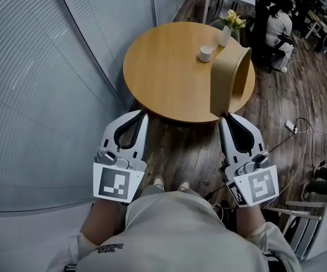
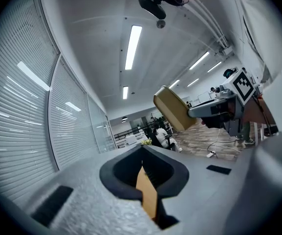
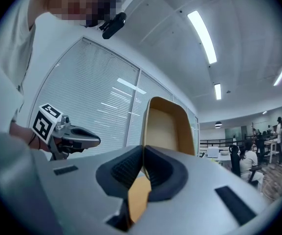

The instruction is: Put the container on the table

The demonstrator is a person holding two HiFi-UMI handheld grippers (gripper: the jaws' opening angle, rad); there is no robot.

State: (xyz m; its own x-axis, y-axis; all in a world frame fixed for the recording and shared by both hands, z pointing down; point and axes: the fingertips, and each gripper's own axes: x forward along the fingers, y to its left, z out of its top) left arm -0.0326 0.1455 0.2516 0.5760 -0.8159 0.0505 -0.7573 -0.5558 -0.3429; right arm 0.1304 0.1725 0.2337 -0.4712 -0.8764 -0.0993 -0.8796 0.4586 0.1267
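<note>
A tan wooden container (image 1: pixel 228 78) hangs tilted over the right edge of the round wooden table (image 1: pixel 163 72), its open side facing right. My right gripper (image 1: pixel 224 117) is shut on the container's lower rim; in the right gripper view the container (image 3: pixel 165 126) rises straight above the closed jaws (image 3: pixel 142 148). My left gripper (image 1: pixel 144 113) is shut with nothing in it, at the table's near edge, about a hand's width left of the container. The left gripper view shows its closed jaws (image 2: pixel 141 151), and beyond them the container (image 2: pixel 172 109) on the right gripper (image 2: pixel 195 112).
A small white cup (image 1: pixel 206 53) and a vase of yellow flowers (image 1: pixel 226 33) stand at the table's far right, close to the container. A glass wall with blinds (image 1: pixel 38 95) runs along the left. A seated person (image 1: pixel 279 24) and floor cables (image 1: pixel 293 126) are to the right.
</note>
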